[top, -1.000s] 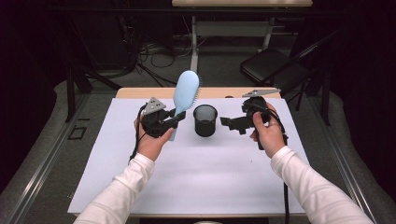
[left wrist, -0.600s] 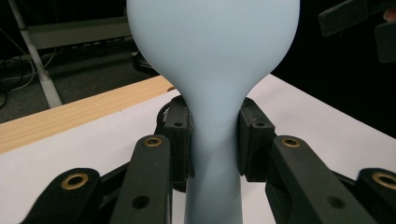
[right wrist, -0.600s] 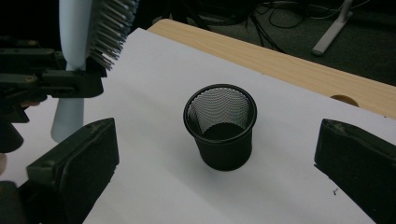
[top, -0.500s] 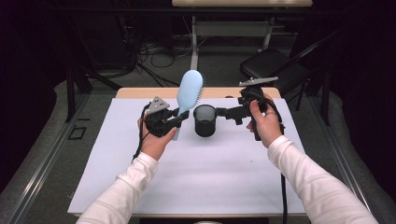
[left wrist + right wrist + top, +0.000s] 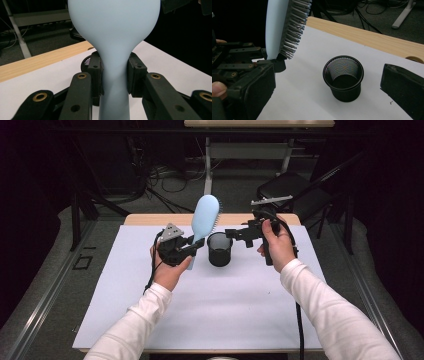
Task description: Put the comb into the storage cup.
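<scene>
left gripper (image 5: 196,245) fingers clamped, right gripper (image 5: 236,233) fingers spread wide.

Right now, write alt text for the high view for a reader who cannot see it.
The left gripper holds a light blue hairbrush upright by its handle, beside a black mesh cup on a white table cover. The right gripper hovers open by the cup's other side.

Matt plastic hairbrush (image 5: 113,37); black wire-mesh cup (image 5: 343,77).

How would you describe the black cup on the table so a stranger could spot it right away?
On the white table cover, look near the far edge, between the two hands. The mesh cup stands upright and empty there, beside the pale blue hairbrush. It alone is round, black and see-through.
</scene>
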`<state>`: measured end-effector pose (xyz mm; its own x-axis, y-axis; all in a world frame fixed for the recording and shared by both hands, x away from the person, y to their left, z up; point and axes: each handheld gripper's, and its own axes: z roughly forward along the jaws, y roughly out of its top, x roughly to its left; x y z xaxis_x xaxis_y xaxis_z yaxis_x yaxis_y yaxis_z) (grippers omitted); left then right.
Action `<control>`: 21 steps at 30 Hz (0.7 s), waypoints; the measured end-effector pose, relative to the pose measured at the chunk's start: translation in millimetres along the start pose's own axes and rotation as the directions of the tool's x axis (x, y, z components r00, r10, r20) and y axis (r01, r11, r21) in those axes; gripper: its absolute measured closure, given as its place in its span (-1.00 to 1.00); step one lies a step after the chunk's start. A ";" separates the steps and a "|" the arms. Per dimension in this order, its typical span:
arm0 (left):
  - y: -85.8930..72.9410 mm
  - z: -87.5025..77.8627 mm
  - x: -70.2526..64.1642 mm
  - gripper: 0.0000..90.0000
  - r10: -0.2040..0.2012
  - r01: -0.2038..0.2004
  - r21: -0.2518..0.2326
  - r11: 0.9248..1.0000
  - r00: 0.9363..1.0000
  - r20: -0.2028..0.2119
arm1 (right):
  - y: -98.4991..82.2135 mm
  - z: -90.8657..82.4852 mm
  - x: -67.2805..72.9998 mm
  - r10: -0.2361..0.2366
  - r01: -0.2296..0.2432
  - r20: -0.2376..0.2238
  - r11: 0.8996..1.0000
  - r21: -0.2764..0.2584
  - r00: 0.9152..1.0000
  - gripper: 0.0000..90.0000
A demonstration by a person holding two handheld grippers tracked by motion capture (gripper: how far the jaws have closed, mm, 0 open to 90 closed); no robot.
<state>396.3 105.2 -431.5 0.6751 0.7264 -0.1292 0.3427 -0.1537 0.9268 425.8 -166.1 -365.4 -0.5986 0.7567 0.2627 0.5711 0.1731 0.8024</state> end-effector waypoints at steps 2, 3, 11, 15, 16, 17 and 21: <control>0.1 0.9 0.1 0.55 -0.001 0.001 0.000 1.000 1.000 -0.001 | 1.7 0.7 0.3 0.007 -0.007 -0.002 1.000 -0.005 1.000 -1.00; 0.0 1.6 -0.1 0.55 -0.004 0.004 -0.002 1.000 1.000 -0.001 | 2.5 1.0 0.0 0.013 -0.013 -0.008 1.000 -0.010 1.000 -1.00; -0.7 5.9 -1.9 0.55 -0.003 0.003 -0.004 1.000 1.000 0.001 | 7.8 4.8 2.1 0.040 -0.041 -0.022 0.999 -0.024 0.999 -1.00; -1.3 8.0 -3.1 0.55 -0.001 0.001 -0.002 1.000 1.000 0.002 | 9.5 6.0 3.4 0.051 -0.052 -0.041 0.998 -0.030 0.998 -1.00; -1.4 8.3 -3.3 0.55 0.001 -0.001 -0.002 1.000 1.000 0.002 | 9.6 6.3 3.8 0.053 -0.054 -0.042 0.998 -0.029 0.998 -1.00; -1.5 8.9 -3.8 0.55 0.001 -0.001 0.000 1.000 1.000 0.005 | 9.6 6.7 4.0 0.053 -0.055 -0.042 0.998 -0.030 0.998 -1.00; -1.8 10.5 -4.5 0.55 0.008 -0.008 -0.004 1.000 1.000 0.009 | 10.4 7.9 4.2 0.066 -0.067 -0.042 0.997 -0.029 0.997 -1.00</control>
<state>399.5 95.1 -436.3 0.6833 0.7193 -0.1249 0.3348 -0.1566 0.9292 433.6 -156.2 -360.2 -0.5832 0.7391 0.3372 0.5934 0.1040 0.7981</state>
